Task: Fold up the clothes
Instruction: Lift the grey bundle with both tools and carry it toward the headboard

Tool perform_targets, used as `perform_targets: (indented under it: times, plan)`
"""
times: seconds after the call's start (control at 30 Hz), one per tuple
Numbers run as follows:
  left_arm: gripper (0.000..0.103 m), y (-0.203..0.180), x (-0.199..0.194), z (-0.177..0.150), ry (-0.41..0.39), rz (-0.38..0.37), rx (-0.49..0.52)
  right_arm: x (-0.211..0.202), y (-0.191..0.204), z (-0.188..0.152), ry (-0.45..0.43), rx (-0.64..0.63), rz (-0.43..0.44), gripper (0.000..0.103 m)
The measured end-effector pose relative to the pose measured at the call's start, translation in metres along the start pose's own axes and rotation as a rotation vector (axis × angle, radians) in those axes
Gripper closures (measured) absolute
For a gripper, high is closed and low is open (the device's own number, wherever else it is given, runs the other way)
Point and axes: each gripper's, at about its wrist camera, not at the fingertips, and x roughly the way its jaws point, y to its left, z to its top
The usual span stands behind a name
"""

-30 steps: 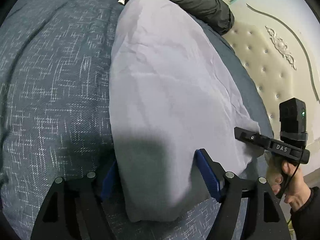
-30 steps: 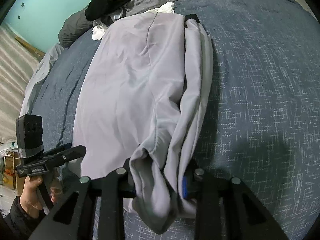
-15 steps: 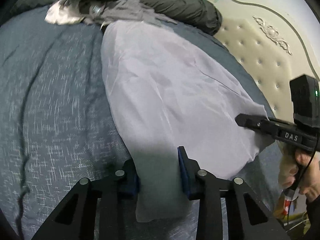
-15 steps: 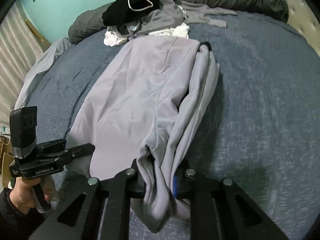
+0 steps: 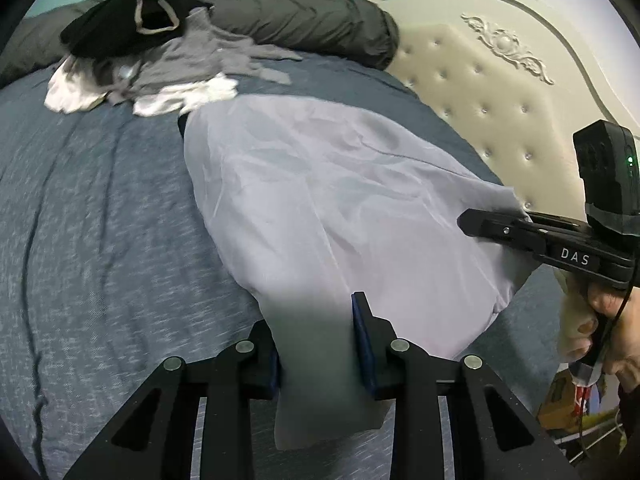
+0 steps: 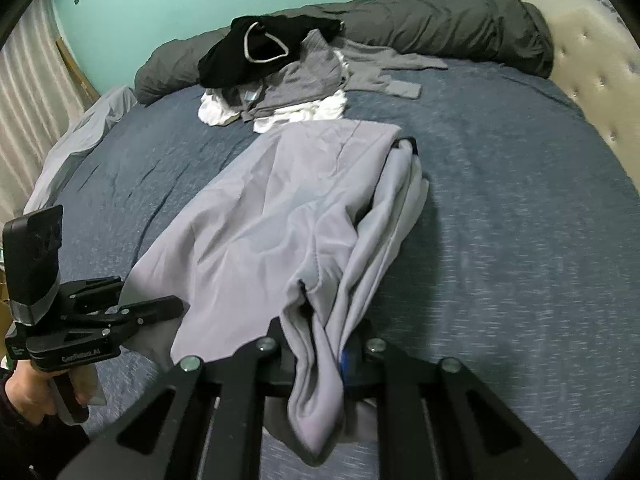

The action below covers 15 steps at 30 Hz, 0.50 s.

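Left wrist view showed the left tongs (image 5: 316, 344) closing on one corner of the pale lilac garment (image 5: 340, 200), with its blue pads pressed on the cloth and a flap hanging below them. The garment lay spread on the blue bedspread (image 5: 100, 220), on the near side of the pile of clothes (image 5: 152, 60). Only this view showed the carved, buttoned headboard (image 5: 500, 100) widely, to the right of the garment. It also showed the right tongs (image 5: 480, 222) from the side, at the garment's right corner, with a hand (image 5: 612, 320) on its grip.

Right wrist view showed what the other could not: the right tongs (image 6: 320, 354) was closing on a thick bunch of folded layers of the garment (image 6: 280, 220), and the bunch drooped below the fingers. The garment's right edge was rolled into a long ridge, with a dark strip at its far end. This view alone showed the turquoise wall (image 6: 240, 0), the pale curtain (image 6: 24, 100) far left of the garment, and a light sheet (image 6: 80, 132) at the bed's edge. The left tongs (image 6: 176, 304) appeared at the garment's left corner. A dark grey duvet (image 6: 440, 28) lay behind the pile (image 6: 272, 72).
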Motion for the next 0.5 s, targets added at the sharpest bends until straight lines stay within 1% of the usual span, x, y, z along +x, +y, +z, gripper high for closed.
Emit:
perform_targets:
  times: [0.2,0.33,0.5]
  plan:
    - [0.072,-0.048,0.014,0.025,-0.006,-0.031,0.046,-0.034,-0.035,0.005,-0.027,0.019,-0.026,0.092]
    - [0.072,-0.080,0.024,0.044,-0.019,-0.049,0.071,-0.059,-0.061,0.011,-0.048,0.017,-0.057,0.092]
    - [0.072,-0.128,0.040,0.072,-0.036,-0.081,0.106,-0.091,-0.105,0.021,-0.086,0.033,-0.109,0.092]
